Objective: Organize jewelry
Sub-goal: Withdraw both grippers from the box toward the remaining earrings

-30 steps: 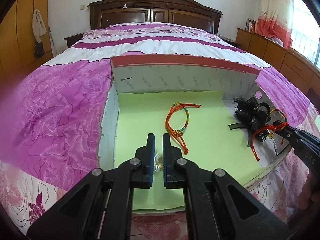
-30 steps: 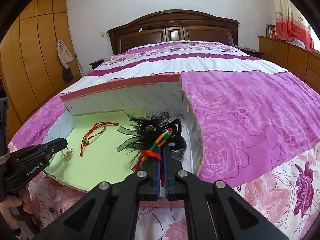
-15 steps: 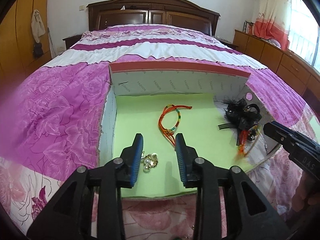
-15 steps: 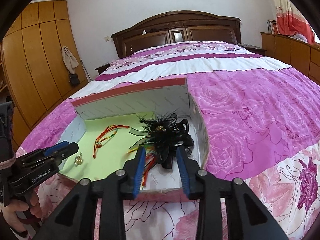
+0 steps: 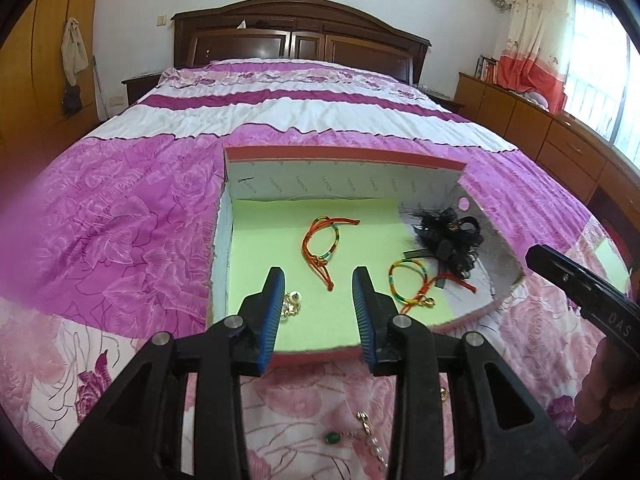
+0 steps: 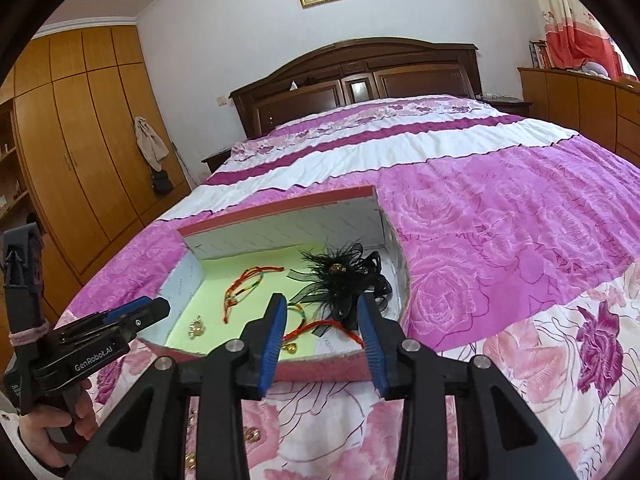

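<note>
An open box with a green floor [image 5: 360,332] [image 6: 184,320] lies on the bed. In it lie an orange cord bracelet [image 5: 326,240] [image 6: 244,284], a second multicoloured bracelet [image 5: 412,284] [image 6: 298,318], a black feather hair clip [image 5: 448,236] [image 6: 340,276] and a gold earring [image 5: 291,304] [image 6: 197,326]. My left gripper [image 5: 318,280] is open and empty above the box's near edge. My right gripper [image 6: 322,306] is open and empty, just short of the box's near right corner.
Loose jewellery lies on the bedspread in front of the box: a green bead and a chain [image 5: 360,436], and gold pieces [image 6: 252,436]. A wooden headboard [image 5: 300,36] stands far back, a wardrobe [image 6: 72,140] to the left and cabinets [image 5: 540,128] to the right.
Both grippers opened and pulled back from the box. The left let go of the gold earring; the right let go of the multicoloured bracelet, which now lies beside the feather clip.
</note>
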Motion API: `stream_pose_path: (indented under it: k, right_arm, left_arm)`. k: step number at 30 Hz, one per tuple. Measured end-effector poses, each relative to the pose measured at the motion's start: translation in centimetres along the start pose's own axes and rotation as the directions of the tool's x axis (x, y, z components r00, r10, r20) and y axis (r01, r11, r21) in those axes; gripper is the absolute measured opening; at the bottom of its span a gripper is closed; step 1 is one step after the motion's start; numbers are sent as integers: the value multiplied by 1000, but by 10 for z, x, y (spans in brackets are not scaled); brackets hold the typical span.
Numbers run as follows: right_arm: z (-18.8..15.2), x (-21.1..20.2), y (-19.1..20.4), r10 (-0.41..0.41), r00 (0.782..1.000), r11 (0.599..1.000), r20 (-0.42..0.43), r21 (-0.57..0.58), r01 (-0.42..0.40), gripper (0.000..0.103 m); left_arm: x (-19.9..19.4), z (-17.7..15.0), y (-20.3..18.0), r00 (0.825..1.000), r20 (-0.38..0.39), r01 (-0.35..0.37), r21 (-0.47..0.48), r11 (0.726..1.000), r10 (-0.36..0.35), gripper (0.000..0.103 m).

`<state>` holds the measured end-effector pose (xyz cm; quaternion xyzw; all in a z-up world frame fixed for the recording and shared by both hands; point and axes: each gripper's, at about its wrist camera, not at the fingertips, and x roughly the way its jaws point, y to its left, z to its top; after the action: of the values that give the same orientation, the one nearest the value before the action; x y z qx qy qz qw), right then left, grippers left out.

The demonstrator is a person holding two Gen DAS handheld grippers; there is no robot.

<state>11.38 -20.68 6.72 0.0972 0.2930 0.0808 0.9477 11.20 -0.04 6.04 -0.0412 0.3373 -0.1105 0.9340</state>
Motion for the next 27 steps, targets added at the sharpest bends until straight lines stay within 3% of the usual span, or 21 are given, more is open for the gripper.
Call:
stream_pose_path:
  k: [12, 27]
  right_arm:
    - [-17, -31, 10, 28, 999, 1000, -16, -5, -29, 40]
    - [-51, -34, 14, 33, 994, 999, -108, -23, -35, 40]
  left_arm:
    - [-20, -17, -4, 998, -57, 42, 12, 999, -42, 29]
    - [-18, -51, -7, 983, -170, 77, 13, 997, -73, 30]
